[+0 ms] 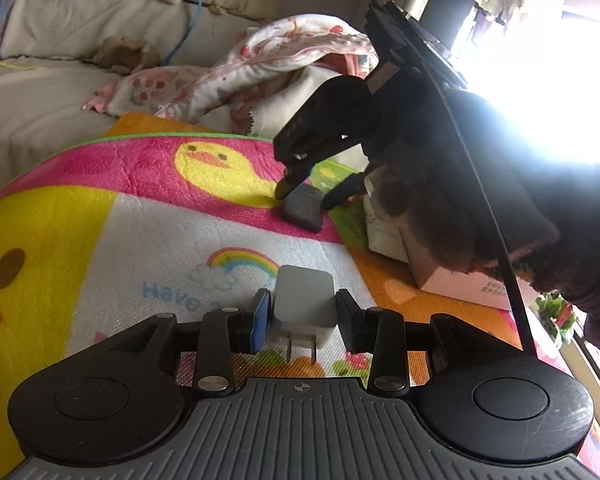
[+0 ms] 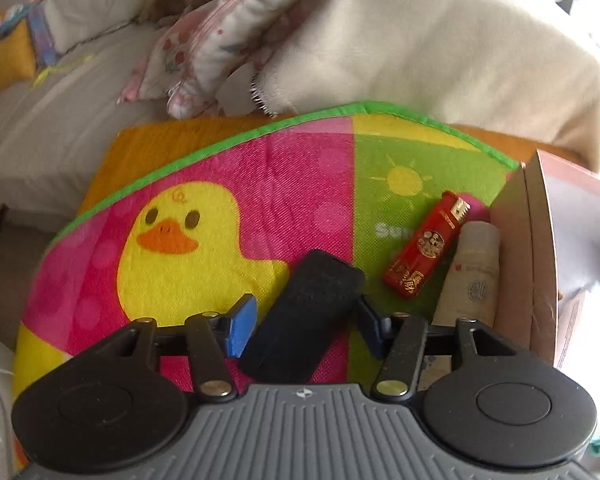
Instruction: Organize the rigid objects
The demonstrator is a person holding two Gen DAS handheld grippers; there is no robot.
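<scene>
In the left wrist view a white plug charger [image 1: 303, 303] lies on the duck mat [image 1: 148, 232], prongs toward the camera, between the fingers of my left gripper [image 1: 302, 315]; the jaws stand around it with small gaps. Farther off, my right gripper [image 1: 306, 194] straddles a black block [image 1: 303, 210] lying on the mat. In the right wrist view the black block [image 2: 304, 320] lies tilted between the open fingers of my right gripper [image 2: 306, 326], not clamped. A red lighter [image 2: 426, 246] and a beige tube [image 2: 474, 276] lie to its right.
A pink-edged cardboard box [image 2: 540, 264] stands at the mat's right edge; it also shows in the left wrist view [image 1: 452, 280]. A beige sofa [image 1: 40, 92] with a patterned blanket [image 1: 268, 68] lies behind the mat [image 2: 300, 184].
</scene>
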